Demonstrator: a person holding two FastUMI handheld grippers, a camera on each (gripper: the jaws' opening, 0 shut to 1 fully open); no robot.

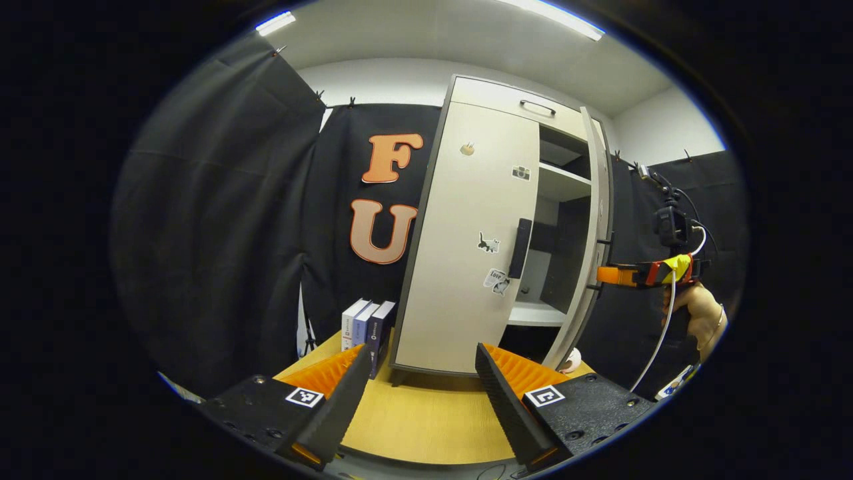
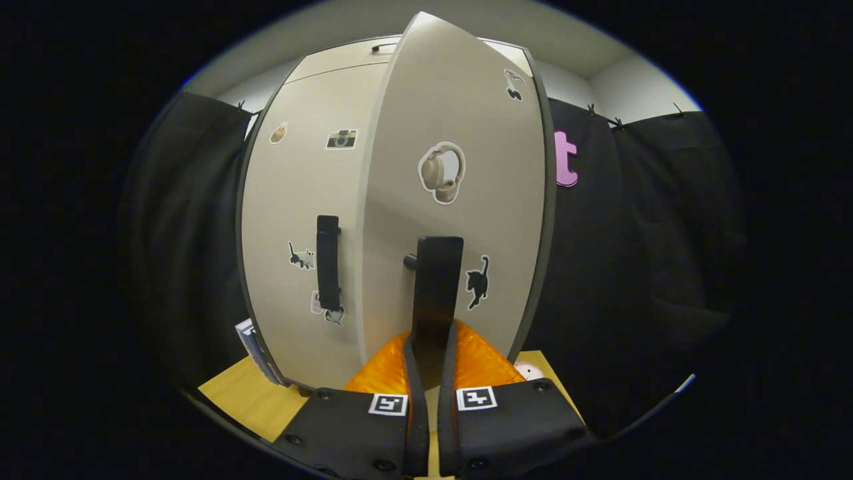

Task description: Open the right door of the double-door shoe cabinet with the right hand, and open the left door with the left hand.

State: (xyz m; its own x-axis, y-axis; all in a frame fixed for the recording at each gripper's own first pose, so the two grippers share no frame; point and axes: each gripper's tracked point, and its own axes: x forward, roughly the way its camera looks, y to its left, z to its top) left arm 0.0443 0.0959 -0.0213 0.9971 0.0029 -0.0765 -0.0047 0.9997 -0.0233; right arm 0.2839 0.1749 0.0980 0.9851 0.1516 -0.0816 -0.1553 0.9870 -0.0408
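On the wooden table [image 1: 426, 427], right door's handle [image 2: 436, 293] between right gripper's [image 2: 430, 363] fingers.

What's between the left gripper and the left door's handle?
Bare tabletop, then the closed left door below its handle, seen in the left gripper view; the left gripper is open.

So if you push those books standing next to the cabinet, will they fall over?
Probably. The books stand upright on narrow bottoms, so a sideways push could tip them. The cabinet beside them may catch them. They look stiff, not floppy.
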